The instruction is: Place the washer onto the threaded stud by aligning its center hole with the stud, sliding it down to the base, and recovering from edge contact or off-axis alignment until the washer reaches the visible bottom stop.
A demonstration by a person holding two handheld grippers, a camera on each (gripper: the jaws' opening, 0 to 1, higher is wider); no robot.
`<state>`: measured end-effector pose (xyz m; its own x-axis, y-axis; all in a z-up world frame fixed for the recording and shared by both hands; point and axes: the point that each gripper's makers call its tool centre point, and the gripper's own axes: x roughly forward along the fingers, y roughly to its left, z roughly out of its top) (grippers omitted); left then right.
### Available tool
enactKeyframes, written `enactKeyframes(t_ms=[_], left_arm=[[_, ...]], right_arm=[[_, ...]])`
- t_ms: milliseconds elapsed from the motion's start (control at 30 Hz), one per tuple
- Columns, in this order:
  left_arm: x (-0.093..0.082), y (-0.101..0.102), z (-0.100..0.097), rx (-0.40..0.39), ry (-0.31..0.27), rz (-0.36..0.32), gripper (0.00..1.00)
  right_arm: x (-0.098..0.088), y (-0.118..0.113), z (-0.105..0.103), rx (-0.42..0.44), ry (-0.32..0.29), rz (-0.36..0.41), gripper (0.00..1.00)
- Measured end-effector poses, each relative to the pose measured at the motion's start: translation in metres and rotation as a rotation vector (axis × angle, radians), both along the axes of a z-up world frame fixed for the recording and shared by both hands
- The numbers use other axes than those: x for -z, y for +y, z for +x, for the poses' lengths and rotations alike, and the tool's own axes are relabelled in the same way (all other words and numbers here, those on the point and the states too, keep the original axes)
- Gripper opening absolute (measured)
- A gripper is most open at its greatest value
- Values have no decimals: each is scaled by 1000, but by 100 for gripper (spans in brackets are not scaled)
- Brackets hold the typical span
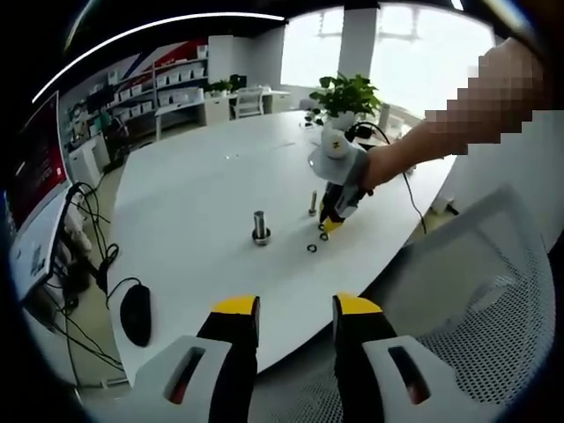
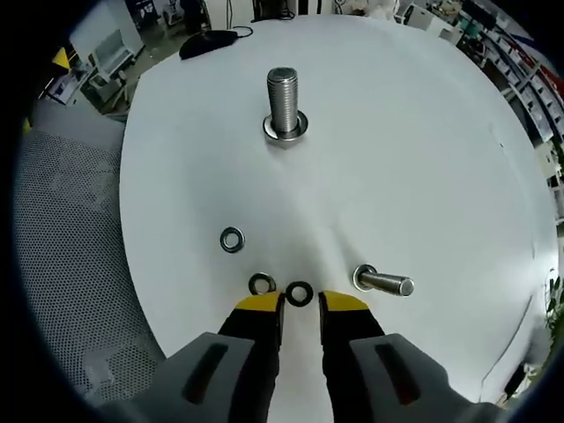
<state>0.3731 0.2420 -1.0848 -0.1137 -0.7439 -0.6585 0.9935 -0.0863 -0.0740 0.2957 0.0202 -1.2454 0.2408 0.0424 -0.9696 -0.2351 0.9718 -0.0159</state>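
Note:
A thick threaded stud (image 2: 284,99) stands upright on the white table (image 2: 423,159), with a ring-shaped base (image 2: 286,129) around its foot. Three dark washers lie flat near me: one (image 2: 232,239) to the left, one (image 2: 262,284) just ahead of my right gripper's left fingertip, and one (image 2: 300,293) right at the gap between the tips. My right gripper (image 2: 300,304) is open by a narrow gap, low over the table. In the left gripper view, the right gripper (image 1: 331,220) touches down by the washers (image 1: 312,248), right of the stud (image 1: 261,226). My left gripper (image 1: 296,308) is wide open and empty, off the table's near edge.
A thinner bolt (image 2: 384,283) sits right of the washers, also seen as the bolt (image 1: 313,204). A black mouse (image 1: 135,314) with its cable lies at the table's left edge. A potted plant (image 1: 345,97) stands at the far side. A mesh chair back (image 1: 480,291) is close on the right.

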Motion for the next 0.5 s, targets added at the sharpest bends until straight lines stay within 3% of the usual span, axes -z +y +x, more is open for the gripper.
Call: enactKeyframes(t_ms=[400, 467, 500], left_arm=[[0, 0, 0, -2, 0, -1, 31], [0, 0, 0, -3, 2, 1, 31], [1, 0, 0, -4, 1, 1, 31]], right_arm=[[-2, 2, 6, -40, 97, -40, 16], [-11, 11, -2, -38, 114, -50, 16], [-7, 7, -1, -34, 120, -54, 16]])
